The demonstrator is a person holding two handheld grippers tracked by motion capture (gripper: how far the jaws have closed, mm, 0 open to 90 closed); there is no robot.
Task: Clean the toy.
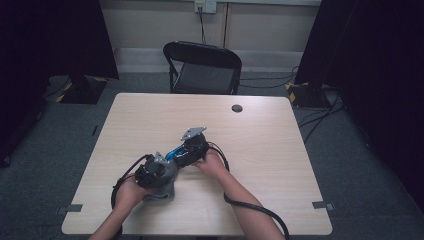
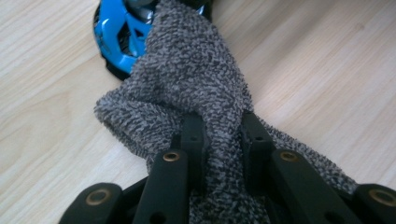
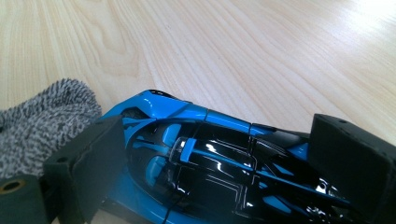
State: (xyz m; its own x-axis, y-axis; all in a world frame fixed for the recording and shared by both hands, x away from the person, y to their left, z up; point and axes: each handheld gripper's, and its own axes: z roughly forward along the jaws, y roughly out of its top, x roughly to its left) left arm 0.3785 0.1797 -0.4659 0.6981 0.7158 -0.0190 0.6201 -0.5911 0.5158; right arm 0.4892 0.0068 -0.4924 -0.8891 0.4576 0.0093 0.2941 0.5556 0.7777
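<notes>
Two hand-held grippers at work low and left of centre in the high view, on a pale wooden table (image 1: 260,150). Left gripper (image 1: 161,176) at the lower left of that pair, clamped on a grey speckled cloth (image 2: 196,84): in the left gripper view, black jaws rising from the bottom edge with a fold of the cloth pinched tight between the fingertips (image 2: 192,133), cloth spreading upward through the middle of the frame and bunching out to the left. Top of the cloth lying over and touching a blue and black toy car (image 2: 114,35), seen in the upper left corner of that view on the bare wood. Right gripper (image 1: 186,152) just up and right of the left one in the high view, grey three-cornered plate on top, cable looping down toward the bottom edge. In the right gripper view, toy car (image 3: 210,163) across the lower middle of the frame between the two dark pads (image 3: 100,158), one at the lower left and one at the right edge, jaws set wide around the car's body and pressing on its sides; cloth (image 3: 42,126) at the left edge, touching the car's end. Beyond the table, at the top centre of the high view, a black folding chair (image 1: 205,67) on grey carpet.
</notes>
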